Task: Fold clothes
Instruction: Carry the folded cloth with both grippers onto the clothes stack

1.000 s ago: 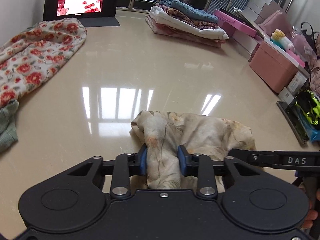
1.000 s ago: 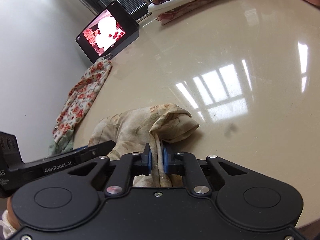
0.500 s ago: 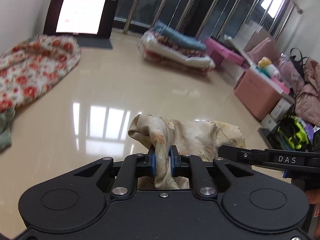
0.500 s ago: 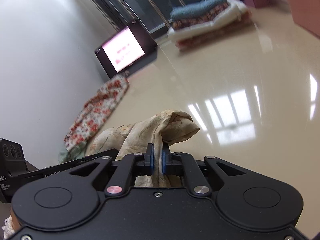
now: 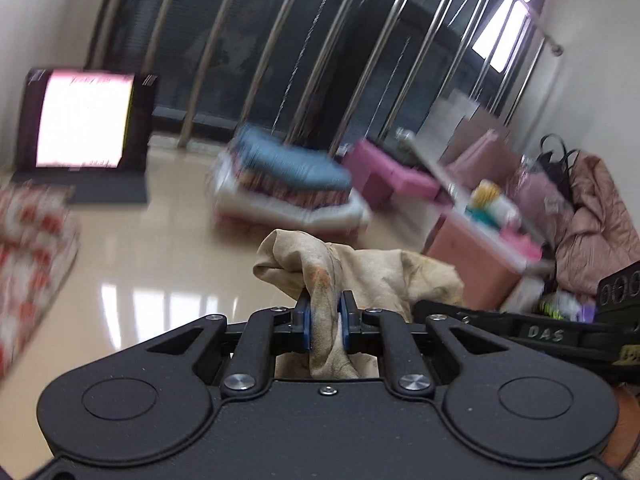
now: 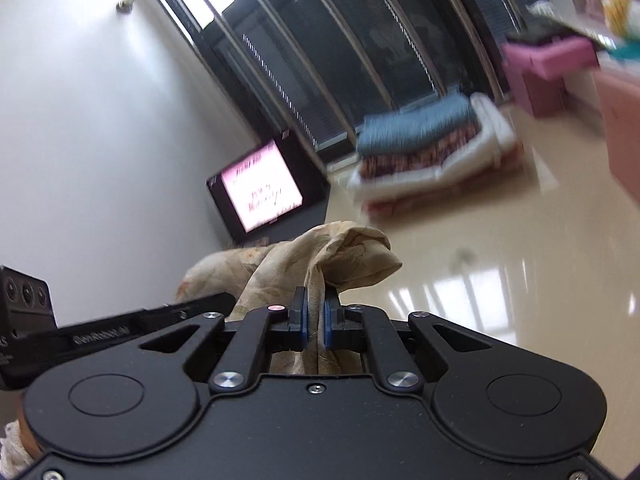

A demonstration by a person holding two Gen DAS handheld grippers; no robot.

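A beige floral garment point(image 5: 360, 268) is pinched by both grippers and held up off the glossy beige table point(image 5: 160, 264). My left gripper point(image 5: 325, 312) is shut on a bunched edge of it. My right gripper point(image 6: 315, 308) is shut on another bunched edge of the same garment point(image 6: 344, 256). The right gripper's body shows at the right of the left wrist view point(image 5: 540, 332); the left gripper's body shows at the left of the right wrist view point(image 6: 100, 336). The cloth hangs between them, its lower part hidden by the gripper bodies.
A stack of folded clothes point(image 5: 288, 188) lies at the table's far side, also in the right wrist view point(image 6: 432, 152). A lit screen point(image 5: 84, 124) stands far left. A red floral garment point(image 5: 28, 248) lies left. Pink boxes point(image 5: 480, 256) and bags stand right.
The left gripper closed on the garment. Both grippers then rose and tilted upward, lifting the garment off the table; the views now look toward the windows.
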